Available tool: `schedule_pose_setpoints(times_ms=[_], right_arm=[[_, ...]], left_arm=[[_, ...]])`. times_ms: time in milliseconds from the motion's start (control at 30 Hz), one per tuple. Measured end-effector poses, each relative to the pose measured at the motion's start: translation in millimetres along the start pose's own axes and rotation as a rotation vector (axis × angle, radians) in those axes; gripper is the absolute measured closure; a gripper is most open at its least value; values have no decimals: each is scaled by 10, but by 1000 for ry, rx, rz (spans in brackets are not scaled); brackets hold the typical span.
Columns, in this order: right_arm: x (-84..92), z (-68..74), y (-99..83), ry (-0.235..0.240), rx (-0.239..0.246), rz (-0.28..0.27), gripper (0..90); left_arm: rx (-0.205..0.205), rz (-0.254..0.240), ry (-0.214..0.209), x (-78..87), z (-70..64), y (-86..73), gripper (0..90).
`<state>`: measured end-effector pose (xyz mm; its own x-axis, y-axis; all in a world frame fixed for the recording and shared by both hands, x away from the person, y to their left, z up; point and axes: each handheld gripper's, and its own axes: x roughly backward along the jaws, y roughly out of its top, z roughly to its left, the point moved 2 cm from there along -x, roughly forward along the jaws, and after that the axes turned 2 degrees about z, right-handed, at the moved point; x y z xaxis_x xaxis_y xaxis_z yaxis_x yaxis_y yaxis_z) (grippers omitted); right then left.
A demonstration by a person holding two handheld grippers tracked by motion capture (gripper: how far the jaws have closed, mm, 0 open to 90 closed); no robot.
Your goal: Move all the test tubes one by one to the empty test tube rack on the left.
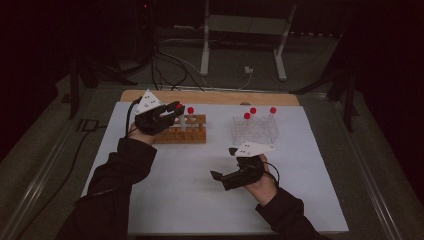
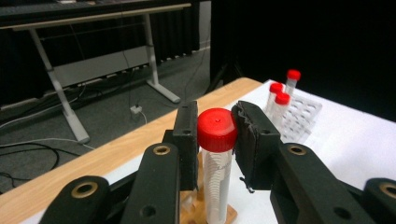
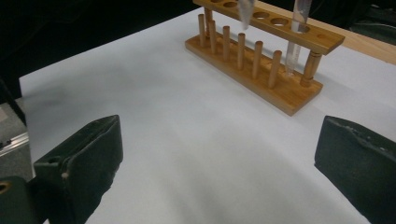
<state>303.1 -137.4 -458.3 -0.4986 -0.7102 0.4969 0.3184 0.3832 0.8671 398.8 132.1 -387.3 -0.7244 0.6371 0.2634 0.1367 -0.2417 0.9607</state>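
Gripping a tube (image 2: pixel 216 158) by its red cap, the left claw (image 2: pixel 215 140) lifts it above the wooden rack (image 1: pixel 186 131); the right claw (image 3: pixel 219 163) waits nearby, spread wide, empty.

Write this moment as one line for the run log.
left hand-held gripper: shut on red-capped tube, above wooden rack | right hand-held gripper: open, empty, over white sheet | clear rack: three tubes

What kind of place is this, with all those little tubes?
Probably a lab-style test bench in a dim room. A wooden tube rack and a clear plastic rack hold red-capped tubes on a white table, with cables on the floor behind.
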Motion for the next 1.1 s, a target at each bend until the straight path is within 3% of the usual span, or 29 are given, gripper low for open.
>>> schedule_pose_setpoints(times_ms=[300,600,667,1100], right_arm=[[14,7,2,0,12,-4,0],[27,-6,4,7,10,-9,0],[26,-4,0,11,11,-7,0],[27,-8,-8,19,12,-1,0]], left_arm=[[31,-21,70,-170,121,16,719],[71,-13,135,-355,283,-124,719],[103,-15,132,-391,310,-169,719],[124,61,127,-610,276,-449,718]])
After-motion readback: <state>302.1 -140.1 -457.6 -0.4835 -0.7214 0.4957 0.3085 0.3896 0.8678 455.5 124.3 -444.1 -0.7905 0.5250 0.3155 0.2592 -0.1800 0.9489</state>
